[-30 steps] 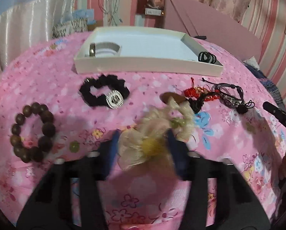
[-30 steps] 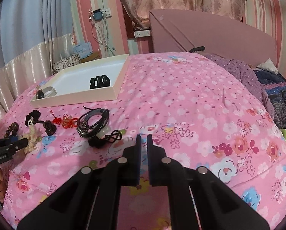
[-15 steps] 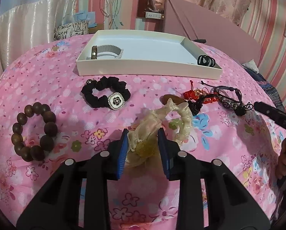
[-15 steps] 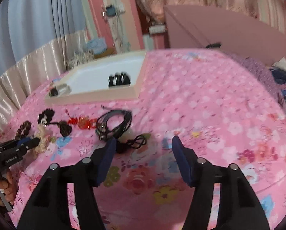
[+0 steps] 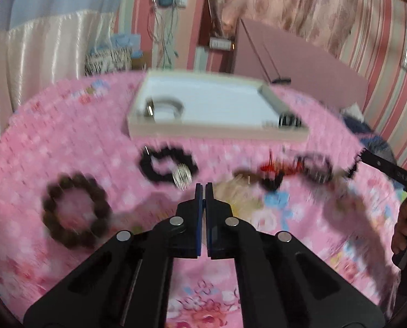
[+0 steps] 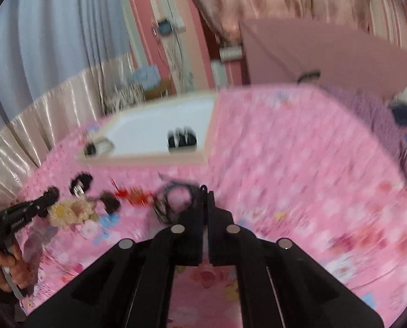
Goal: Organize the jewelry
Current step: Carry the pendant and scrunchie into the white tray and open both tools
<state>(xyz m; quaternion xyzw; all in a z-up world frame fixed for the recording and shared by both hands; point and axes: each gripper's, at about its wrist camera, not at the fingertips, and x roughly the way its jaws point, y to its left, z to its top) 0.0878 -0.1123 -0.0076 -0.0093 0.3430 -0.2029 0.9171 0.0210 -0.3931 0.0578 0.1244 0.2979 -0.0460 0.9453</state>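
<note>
A: Where's the jewelry?

B: Most of it lies in a row on the pink bedspread (image 5: 67, 142), in front of the white tray (image 5: 217, 132). From the left: a brown bead bracelet (image 5: 75, 213), a black scrunchie (image 5: 154, 169) with a shiny charm, a cream scrunchie (image 5: 239, 202), a red knot (image 5: 269, 168), then a dark cord bracelet (image 5: 316, 168). In the tray sit a pale band (image 5: 165, 106) at the left corner and black hair ties (image 5: 288, 121) at the right.

A: And the claws?

B: The left gripper (image 5: 203, 188) has its fingers pressed together, tips just beside the cream scrunchie. The right gripper (image 6: 205, 192) is also pressed together, right at the cord bracelet.

A: Pinching anything?

B: I can't tell. Both views are smeared with blur. The left fingers cover part of the cream scrunchie, and the right fingers cover the cord bracelet's edge.
</note>
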